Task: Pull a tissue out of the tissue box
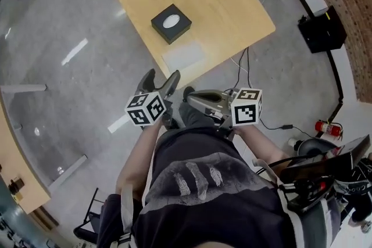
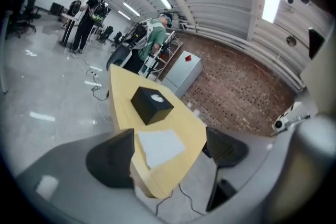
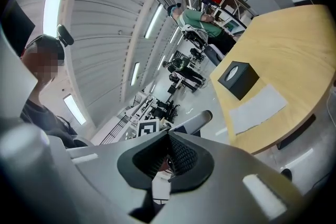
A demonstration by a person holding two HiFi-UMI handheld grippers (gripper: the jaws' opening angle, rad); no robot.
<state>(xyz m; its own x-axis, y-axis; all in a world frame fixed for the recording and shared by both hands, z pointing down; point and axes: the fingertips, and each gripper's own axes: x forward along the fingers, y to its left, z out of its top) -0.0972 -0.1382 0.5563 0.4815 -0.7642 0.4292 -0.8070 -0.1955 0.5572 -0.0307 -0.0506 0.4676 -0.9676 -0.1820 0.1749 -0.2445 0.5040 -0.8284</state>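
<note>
Sitting near the middle of the pale wooden worktop [image 1: 226,6] is a black cube-shaped tissue box [image 1: 171,23]. An oval opening in its top face shows the white tissue [image 1: 171,22] folded inside. No print can be read on the box's sides in any view.

A single flat tissue sheet [image 1: 183,56] lies spread on the worktop just beside the box, between it and the near edge, and is not touching the box.

Both claws are held off the worktop, above the grey floor [image 1: 70,38] and close to the person's body. The left claw [image 1: 161,78] points towards the worktop with its jaws spread wide. Its own view shows nothing between the dark pads; the flat sheet and the box show in the gap, well beyond them. The right claw [image 1: 190,96] lies crosswise, pointing towards the left one, with its ridged pads closed together at the tips and nothing caught in them.

Each claw carries a cube with black-and-white square markers, the left cube [image 1: 145,108] and the right cube [image 1: 246,106]; these are patterns, not lettering.

A red fire extinguisher [image 1: 328,128] lies on the floor to the right, its label too small to read.
</note>
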